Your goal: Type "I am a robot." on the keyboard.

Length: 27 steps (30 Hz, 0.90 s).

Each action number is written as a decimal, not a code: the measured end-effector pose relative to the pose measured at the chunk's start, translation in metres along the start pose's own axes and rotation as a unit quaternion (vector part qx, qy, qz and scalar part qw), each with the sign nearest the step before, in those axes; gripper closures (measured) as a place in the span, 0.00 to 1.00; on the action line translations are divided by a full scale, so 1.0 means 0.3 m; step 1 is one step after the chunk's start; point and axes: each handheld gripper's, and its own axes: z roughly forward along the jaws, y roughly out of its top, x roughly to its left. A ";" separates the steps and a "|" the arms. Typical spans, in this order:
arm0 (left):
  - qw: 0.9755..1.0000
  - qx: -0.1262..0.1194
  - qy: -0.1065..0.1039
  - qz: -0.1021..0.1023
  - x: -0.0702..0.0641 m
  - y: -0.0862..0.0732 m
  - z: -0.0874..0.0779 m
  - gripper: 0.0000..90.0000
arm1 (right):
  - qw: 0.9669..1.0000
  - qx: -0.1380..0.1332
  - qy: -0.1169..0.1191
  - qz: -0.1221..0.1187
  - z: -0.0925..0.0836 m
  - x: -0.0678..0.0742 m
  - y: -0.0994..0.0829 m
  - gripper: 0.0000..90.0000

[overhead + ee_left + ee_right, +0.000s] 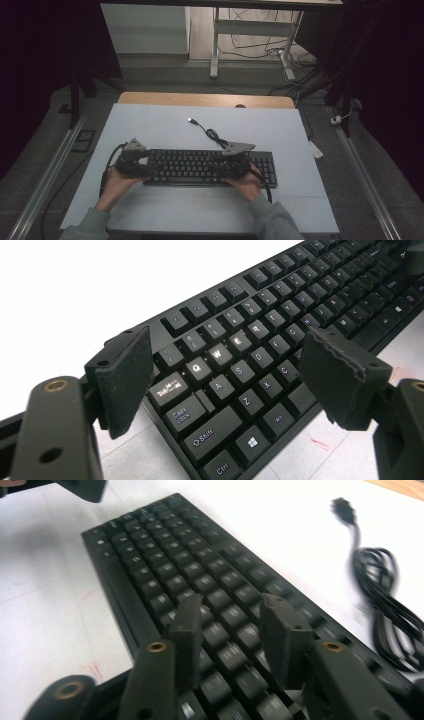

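from above, a black keyboard point(210, 167) lies flat near the front edge of a pale grey table point(165, 125), its long side facing the person, a placement that lets one hand work at each end. the left gripper point(134, 162) sits at the keyboard's left end and the right gripper point(239, 161) over its right half, while the keyboard's cable point(212, 134) trails loose toward the far side, its plug point(191, 120) unconnected. in the left gripper view, the jaws stand wide and released either side of the keyboard's point(260, 355) left corner, nothing pressed between their rough, matt black pads point(127, 377); the squared plastic keys carry white letters and a slight sheen. in the right gripper view, blurred by motion, the right gripper point(230, 630) hovers above the rows of keys with its jaws part-way apart and gripping nothing, apparently poised to press or reposition; beyond, the cable point(385, 595) lies coiled in thin glossy loops on the smooth table point(45, 630).
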 end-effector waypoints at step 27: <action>1.000 -0.004 -0.003 0.006 -0.002 0.002 -0.003 0.25 | 0.998 -0.019 -0.058 0.024 -0.180 -0.086 -0.121 0.57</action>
